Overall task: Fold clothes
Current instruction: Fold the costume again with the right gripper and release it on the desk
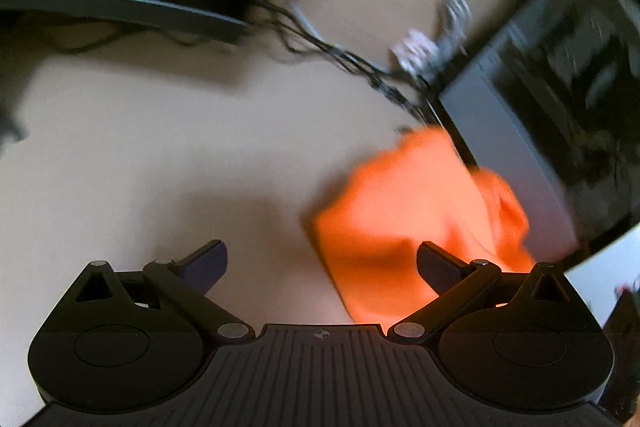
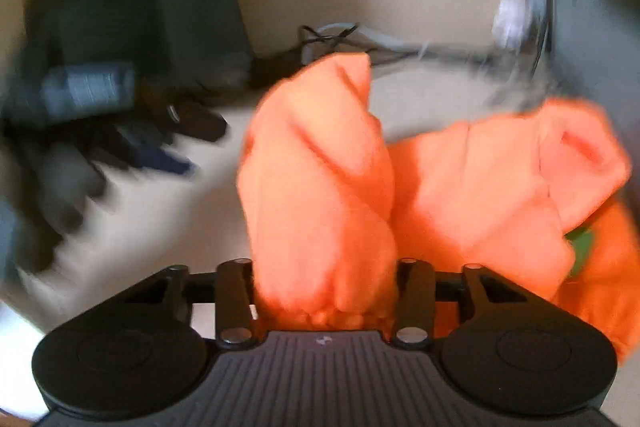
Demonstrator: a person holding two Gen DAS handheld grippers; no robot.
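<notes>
One orange garment (image 2: 320, 195) sits bunched inside the right tool (image 2: 325, 287).

We are seeing the garment (image 1: 404, 211) lying on the table (image 1: 160, 147), cables (image 1: 320, 43) behind it, a monitor (image 1: 560, 131) at its right.

Left hand-held gripper (image 1: 322, 269) angled downward, its 2 fingers (image 1: 206, 263) spread wide with nothing between them, right hand-held gripper (image 2: 325, 267) angled downward, fingers drawn in and clamped on a bunched fold of orange cloth (image 2: 320, 187)
</notes>
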